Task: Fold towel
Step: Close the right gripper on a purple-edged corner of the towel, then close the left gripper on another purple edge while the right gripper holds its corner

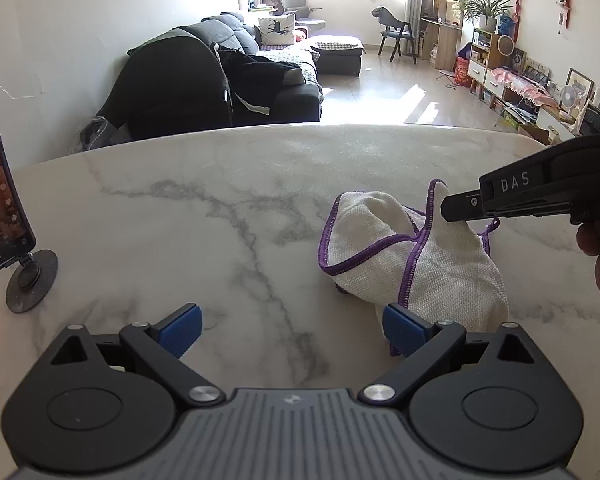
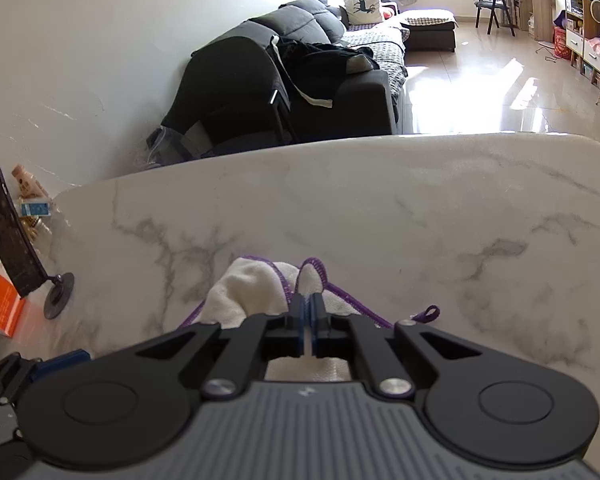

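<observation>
Left wrist view: your left gripper hangs wide and empty, the crumpled towel just ahead on its right side, on the marble table. Right wrist view: your right gripper pinches a purple-edged corner. Step: grasping corners. Next, likely grab another with the left and spread.

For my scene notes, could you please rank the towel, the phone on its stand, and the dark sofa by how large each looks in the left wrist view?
1. Dark sofa, though far off, fills the most picture.
2. Towel, bunched on the table.
3. Phone on its stand, cut by the picture's edge, so its place below the towel is unsure.
</observation>
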